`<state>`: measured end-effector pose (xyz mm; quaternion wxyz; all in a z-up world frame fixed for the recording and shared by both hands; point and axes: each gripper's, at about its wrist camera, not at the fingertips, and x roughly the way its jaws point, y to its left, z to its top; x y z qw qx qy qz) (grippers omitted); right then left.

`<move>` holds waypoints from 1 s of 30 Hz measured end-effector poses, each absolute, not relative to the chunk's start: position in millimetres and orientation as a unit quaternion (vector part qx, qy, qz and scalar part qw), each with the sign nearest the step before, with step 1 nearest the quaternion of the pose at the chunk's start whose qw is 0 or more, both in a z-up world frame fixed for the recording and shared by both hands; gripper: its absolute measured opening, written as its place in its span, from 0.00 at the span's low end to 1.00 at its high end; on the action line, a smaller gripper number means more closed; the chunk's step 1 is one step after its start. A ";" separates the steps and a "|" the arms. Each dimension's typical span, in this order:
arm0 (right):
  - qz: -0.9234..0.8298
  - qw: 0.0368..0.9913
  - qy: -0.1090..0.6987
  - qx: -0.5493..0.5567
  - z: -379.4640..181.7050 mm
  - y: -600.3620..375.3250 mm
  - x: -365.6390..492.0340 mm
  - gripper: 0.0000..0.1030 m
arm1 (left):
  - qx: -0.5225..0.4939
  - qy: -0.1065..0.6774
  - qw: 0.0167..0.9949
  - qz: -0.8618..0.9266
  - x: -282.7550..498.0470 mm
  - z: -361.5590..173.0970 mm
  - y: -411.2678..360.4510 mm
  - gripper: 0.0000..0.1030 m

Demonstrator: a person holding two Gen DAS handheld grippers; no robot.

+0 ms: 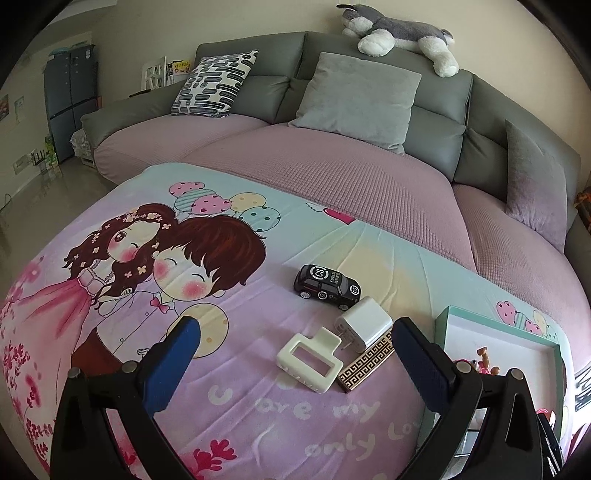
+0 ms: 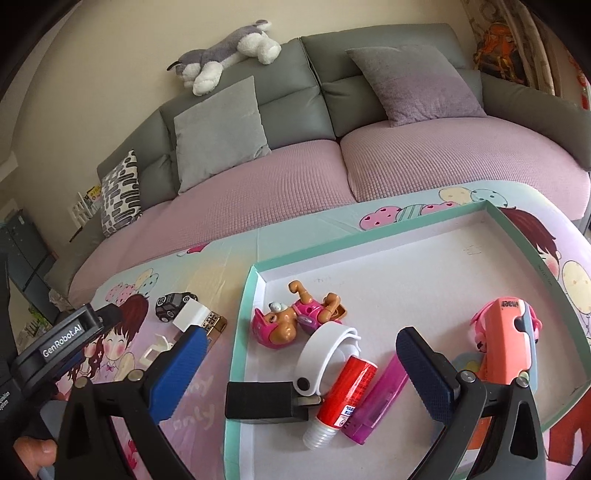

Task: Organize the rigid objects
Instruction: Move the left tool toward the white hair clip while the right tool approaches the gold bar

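Wide-open left gripper (image 1: pixel 295 354), empty, above cream rectangular plastic hair claw (image 1: pixel 309 361) on cartoon-print cloth (image 1: pixel 229 258), long axis slanting across the jaws. Right gripper (image 2: pixel 301 354) likewise spread, empty, over teal-rimmed cardboard tray (image 2: pixel 369 247), farther off

We see a grey sofa (image 1: pixel 369 48) with a plush husky (image 1: pixel 399 33) on its backrest, a patterned cushion (image 1: pixel 214 85) and grey cushions (image 1: pixel 358 99) below.

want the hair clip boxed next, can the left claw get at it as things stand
Probably yes. The left claw is open and empty, and the white hair clip lies flat on the blanket between its fingers. Only the white charger crowds the clip's far corner.
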<state>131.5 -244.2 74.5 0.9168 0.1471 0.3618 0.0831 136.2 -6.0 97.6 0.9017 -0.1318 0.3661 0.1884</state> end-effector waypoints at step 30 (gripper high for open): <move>0.122 0.920 0.365 0.081 76.3 -169.0 134.6 0.99 | -0.068 0.432 0.897 0.064 147.0 51.9 26.3 1.00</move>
